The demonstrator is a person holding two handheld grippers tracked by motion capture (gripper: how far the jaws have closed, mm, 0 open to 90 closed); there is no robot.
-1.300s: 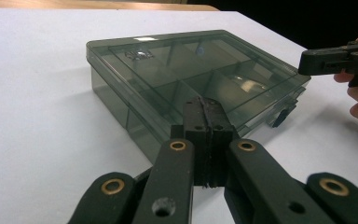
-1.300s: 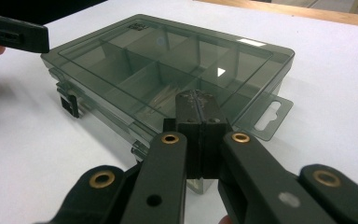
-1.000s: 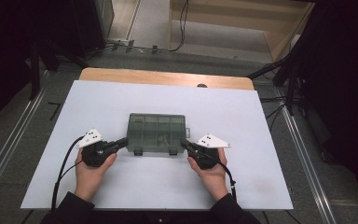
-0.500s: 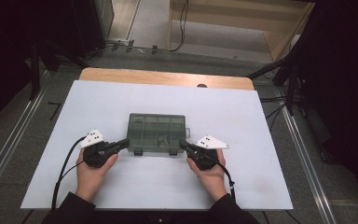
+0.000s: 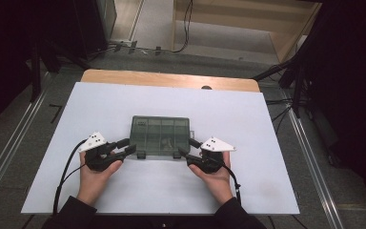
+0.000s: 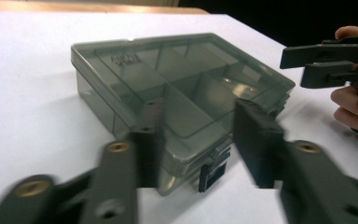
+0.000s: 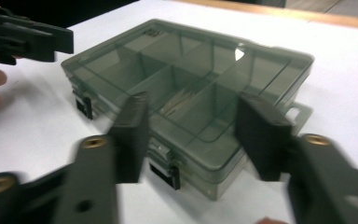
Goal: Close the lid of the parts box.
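Observation:
A closed, translucent grey compartment box (image 5: pixel 160 136) lies flat in the middle of the white table (image 5: pixel 248 124). My left gripper (image 5: pixel 126 146) sits at the box's near left corner, and my right gripper (image 5: pixel 187 147) at its near right corner. Both have just been opening and stand open, and no pad presses on the box. In the left gripper view the box (image 6: pixel 182 88) and a black latch (image 6: pixel 210 176) lie just beyond my spread jaws. The right gripper view shows the box (image 7: pixel 191 74), two latches (image 7: pixel 168 175) and pale sticks (image 7: pixel 179 105) in one compartment.
A wooden strip (image 5: pixel 171 79) edges the table's far side. Metal rails (image 5: pixel 9 152) run along both sides on the floor. Black cables (image 5: pixel 64 167) trail from each gripper toward the near edge. Bare white table surrounds the box.
Both grippers' jaws were shut in the earlier frames and now stand apart. Both hands and the box have stayed where they were.

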